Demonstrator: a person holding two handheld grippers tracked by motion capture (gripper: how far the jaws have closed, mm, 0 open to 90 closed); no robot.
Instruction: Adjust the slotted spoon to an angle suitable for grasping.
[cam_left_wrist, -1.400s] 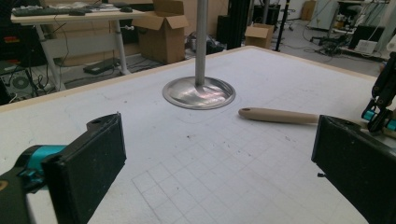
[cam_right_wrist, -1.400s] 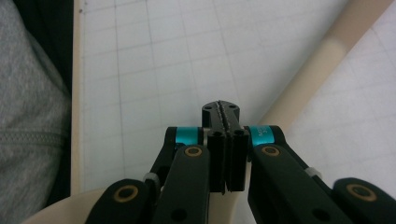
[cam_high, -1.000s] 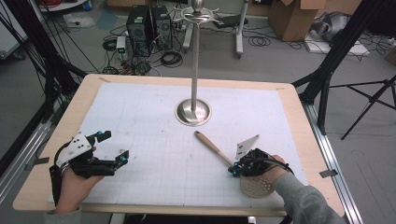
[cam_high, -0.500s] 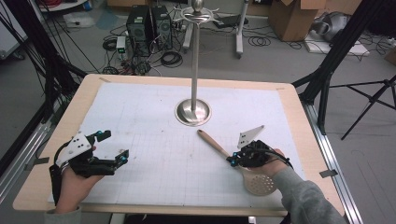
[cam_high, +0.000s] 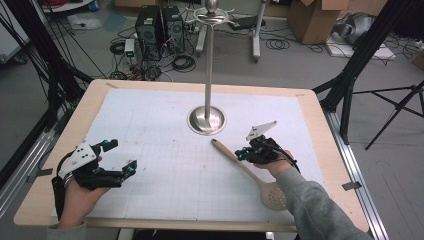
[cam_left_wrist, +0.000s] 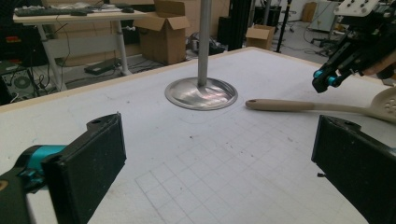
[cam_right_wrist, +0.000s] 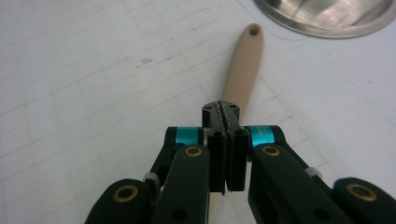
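Note:
A beige slotted spoon (cam_high: 250, 170) lies flat on the white gridded mat (cam_high: 165, 150), its handle end toward the metal stand's round base (cam_high: 206, 120) and its bowl near the front edge. My right gripper (cam_high: 241, 153) hovers just over the middle of the handle, shut, with its pads pressed together and nothing between them. The right gripper view looks past my right gripper (cam_right_wrist: 224, 116) along the handle (cam_right_wrist: 243, 60) to the base (cam_right_wrist: 327, 18). My left gripper (cam_high: 122, 156) rests open at the front left, empty. The spoon (cam_left_wrist: 289, 105) and my right gripper (cam_left_wrist: 322, 84) lie ahead of my left gripper (cam_left_wrist: 215, 172).
The stand's tall pole (cam_high: 209, 60) rises from the base at the table's back middle, topped with hooks. The wooden table rim (cam_high: 330, 150) frames the mat. Black frame legs, cables and boxes stand on the floor beyond.
My right gripper has moved up the spoon from its bowl toward the middle of the handle. The spoon shifted slightly. The left gripper stayed put.

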